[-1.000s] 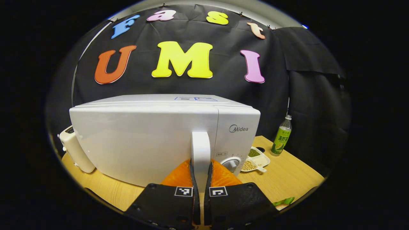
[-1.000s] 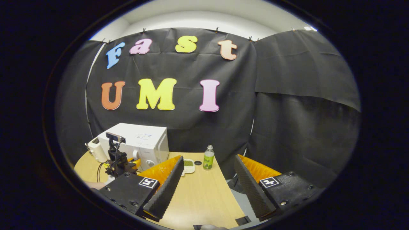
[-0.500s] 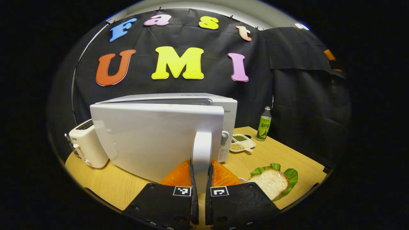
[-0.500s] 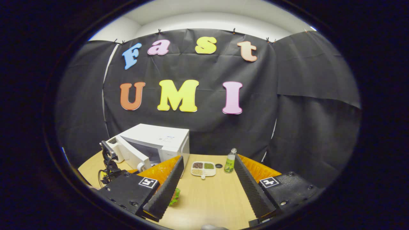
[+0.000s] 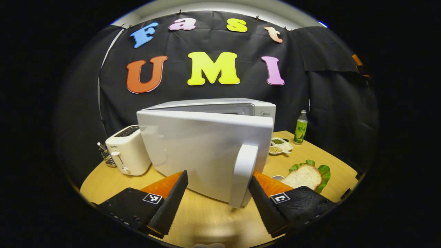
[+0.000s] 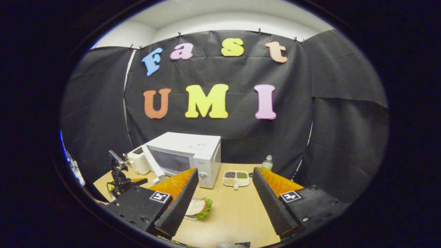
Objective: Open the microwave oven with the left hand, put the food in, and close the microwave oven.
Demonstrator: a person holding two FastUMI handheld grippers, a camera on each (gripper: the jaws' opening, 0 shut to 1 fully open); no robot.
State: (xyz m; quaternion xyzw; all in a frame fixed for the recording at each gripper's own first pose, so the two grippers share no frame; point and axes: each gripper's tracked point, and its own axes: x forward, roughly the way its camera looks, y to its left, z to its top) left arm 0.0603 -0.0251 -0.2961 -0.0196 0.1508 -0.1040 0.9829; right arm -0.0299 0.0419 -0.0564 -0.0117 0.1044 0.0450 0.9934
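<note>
Left gripper, left gripper view: the two fingers are spread wide apart, one at lower left and one at lower right, each bearing a square marker tag on its base; nothing is clamped between them. Right gripper, right gripper view: its fingers are likewise held wide apart and level, with nothing gripped. In the same view the left gripper is seen farther off at the left edge.
</note>
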